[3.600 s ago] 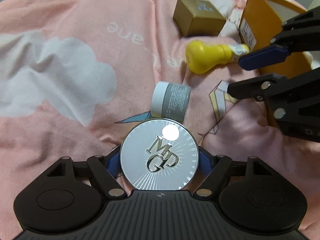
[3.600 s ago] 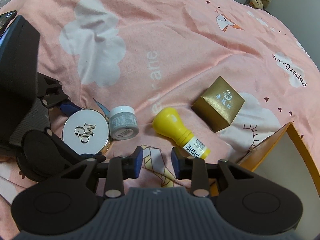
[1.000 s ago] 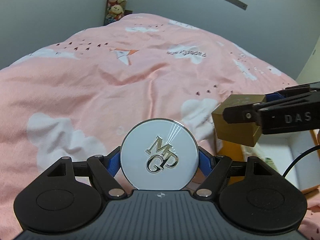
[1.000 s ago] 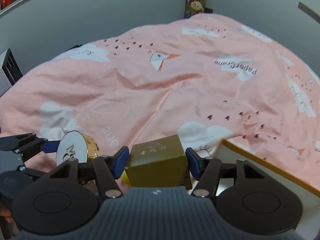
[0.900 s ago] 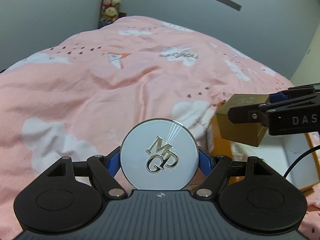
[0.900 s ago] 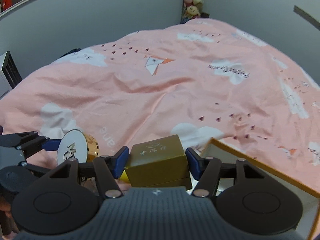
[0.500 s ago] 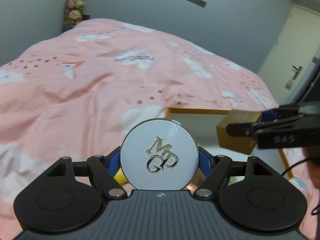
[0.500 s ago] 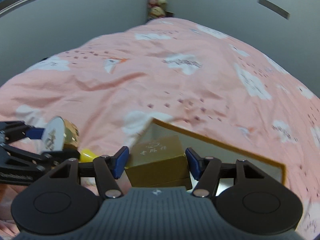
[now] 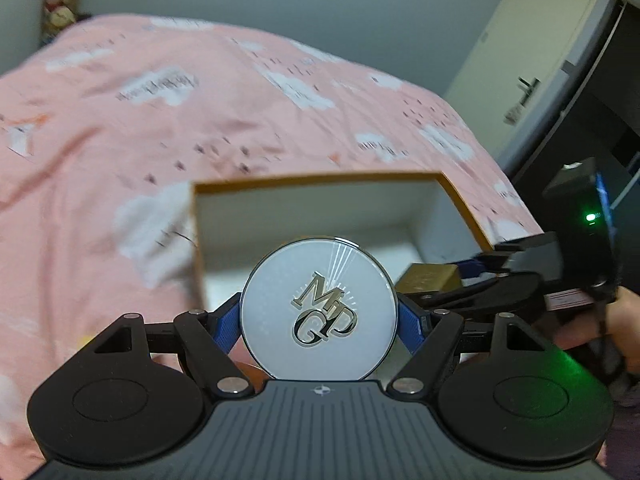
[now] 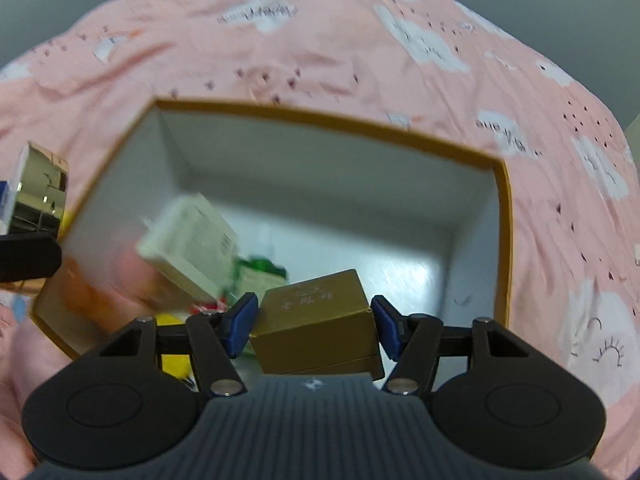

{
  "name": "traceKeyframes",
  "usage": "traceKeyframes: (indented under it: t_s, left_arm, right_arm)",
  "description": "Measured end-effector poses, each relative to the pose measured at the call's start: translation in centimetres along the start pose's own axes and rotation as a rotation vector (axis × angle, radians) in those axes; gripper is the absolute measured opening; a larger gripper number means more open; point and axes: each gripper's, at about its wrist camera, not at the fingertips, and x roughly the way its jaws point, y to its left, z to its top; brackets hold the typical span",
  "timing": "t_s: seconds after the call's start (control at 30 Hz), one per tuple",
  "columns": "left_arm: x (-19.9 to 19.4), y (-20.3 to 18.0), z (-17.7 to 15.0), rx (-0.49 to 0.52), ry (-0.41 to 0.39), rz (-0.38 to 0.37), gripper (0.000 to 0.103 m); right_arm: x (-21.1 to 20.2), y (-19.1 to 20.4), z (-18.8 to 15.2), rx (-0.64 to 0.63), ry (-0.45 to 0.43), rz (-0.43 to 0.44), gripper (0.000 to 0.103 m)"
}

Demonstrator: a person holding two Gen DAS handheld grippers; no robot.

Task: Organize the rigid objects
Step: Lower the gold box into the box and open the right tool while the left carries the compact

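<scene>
My left gripper (image 9: 320, 324) is shut on a round silver compact (image 9: 280, 300) with a metal monogram on its lid, held above the near edge of an orange-rimmed white storage box (image 9: 320, 178). My right gripper (image 10: 314, 327) is shut on a gold cube box (image 10: 320, 320) and points down into the storage box (image 10: 320, 116), just above its floor. In the left wrist view the gold box (image 9: 428, 278) shows at the right, between the right gripper's fingers. The compact (image 10: 40, 188) appears edge-on at the left of the right wrist view.
The storage box holds a white carton (image 10: 192, 240), a green-topped item (image 10: 260, 268) and something yellow (image 10: 172, 356). It lies on a pink cloud-print bedspread (image 9: 120, 140). A person's hand (image 9: 624, 320) holds the right gripper. A door (image 9: 532, 60) stands at the far right.
Both grippers have swung right from over the bedspread to the storage box, each keeping its object. The right gripper has tipped downward, so the box's inside now fills its view.
</scene>
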Motion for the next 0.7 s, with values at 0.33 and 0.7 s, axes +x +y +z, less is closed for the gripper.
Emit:
traceKeyframes:
  t_s: [0.33,0.7]
  left_arm:
    - [3.1,-1.4,-1.3,0.006,0.094,-0.035,0.088]
    - [4.1,-1.8,-1.5,0.008,0.12,-0.026,0.088]
  right_arm:
    - [2.6,-0.7,-2.2,-0.024,0.058,0.007,0.062]
    - [2.8,-1.0,-3.0,-0.022,0.12,0.011,0.063]
